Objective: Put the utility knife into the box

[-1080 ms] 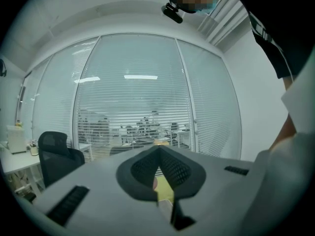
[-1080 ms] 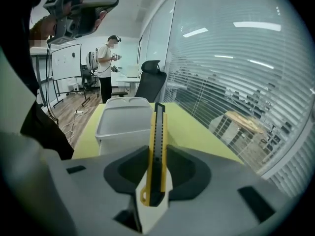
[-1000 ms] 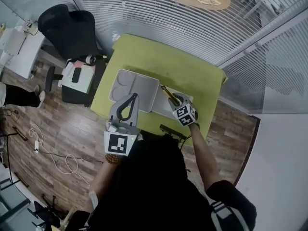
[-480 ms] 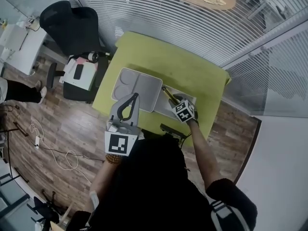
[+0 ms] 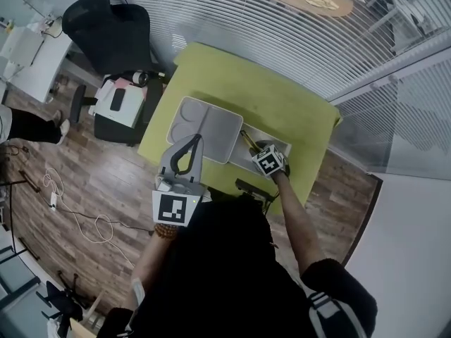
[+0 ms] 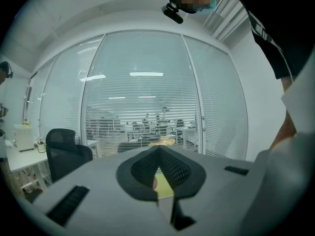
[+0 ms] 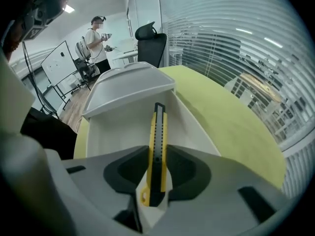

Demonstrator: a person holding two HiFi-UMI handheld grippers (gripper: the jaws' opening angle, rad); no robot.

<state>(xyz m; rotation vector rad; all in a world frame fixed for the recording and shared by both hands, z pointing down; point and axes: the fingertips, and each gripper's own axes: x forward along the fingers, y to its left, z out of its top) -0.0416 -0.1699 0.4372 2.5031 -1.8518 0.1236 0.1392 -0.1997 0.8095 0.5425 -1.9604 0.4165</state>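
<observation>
A yellow and black utility knife (image 7: 157, 146) is clamped between the pads of my right gripper (image 7: 156, 181), its tip pointing away from me. It hangs over the open white box (image 7: 118, 117), whose lid (image 7: 130, 85) lies flipped open beyond. In the head view the knife (image 5: 248, 141) and right gripper (image 5: 255, 150) sit over the box (image 5: 276, 145) on the green table (image 5: 282, 104). My left gripper (image 5: 195, 141) hovers by the lid (image 5: 201, 125), jaws closed with nothing between them. In its own view the left gripper (image 6: 158, 151) points up at the glass wall.
A black office chair (image 5: 106, 27) and a low cart (image 5: 120, 104) stand left of the table. A black object (image 5: 254, 189) sits at the table's near edge. Cables (image 5: 99, 231) lie on the wood floor. A person (image 7: 96, 36) stands far off.
The right gripper with the knife has shifted slightly nearer to me and lower over the box. The left gripper has stayed where it was.
</observation>
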